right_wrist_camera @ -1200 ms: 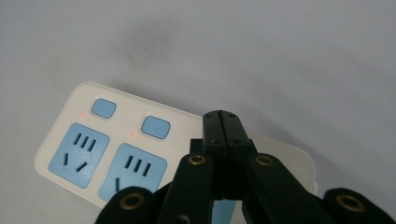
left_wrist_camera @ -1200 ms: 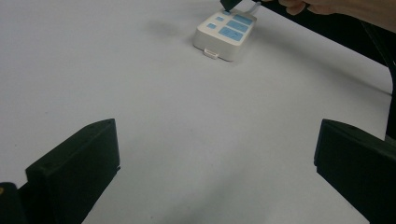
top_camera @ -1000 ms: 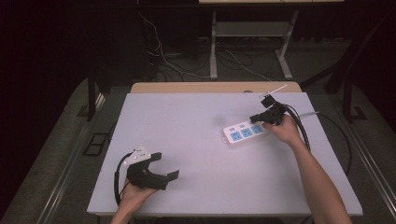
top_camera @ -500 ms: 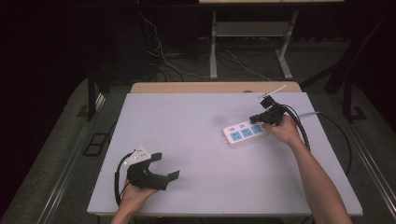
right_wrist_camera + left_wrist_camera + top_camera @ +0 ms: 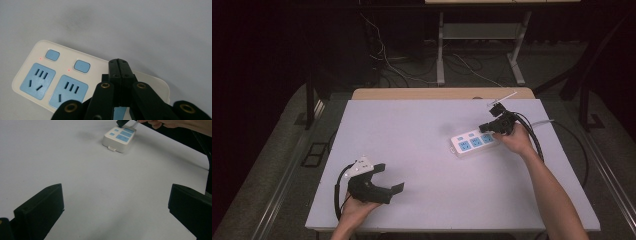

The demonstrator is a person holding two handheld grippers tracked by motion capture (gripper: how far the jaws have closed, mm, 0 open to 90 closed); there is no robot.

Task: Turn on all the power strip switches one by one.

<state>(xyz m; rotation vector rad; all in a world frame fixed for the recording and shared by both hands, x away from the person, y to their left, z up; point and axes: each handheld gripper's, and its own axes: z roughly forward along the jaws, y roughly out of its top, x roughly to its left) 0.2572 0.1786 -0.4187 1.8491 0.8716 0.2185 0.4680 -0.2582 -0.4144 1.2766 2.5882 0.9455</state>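
Item 1: power strip (image 5: 474, 142), cream-white body with pale blue socket faces and pale blue push switches. It lies flat on the desk (image 5: 422, 150), on the right half toward the far edge, set at a slant. The right gripper view shows two sockets, each with a switch above it and a small red light beside each switch. No brand, label or readable writing shows on it. It holds no plugs in the sockets that show.

Item 2: right tongs (image 5: 118, 65), black, held in the person's right hand (image 5: 514, 140). The jaws are pressed together with nothing between them, and their joined tip sits over the strip's far end, just beside the second switch; whether it touches the strip cannot be told.

Item 3: left tongs (image 5: 391, 182), black with a grey plate on top, held in the left hand (image 5: 357, 210) at the near left of the desk, well apart from the strip. The jaws are spread wide over bare desk, holding nothing.
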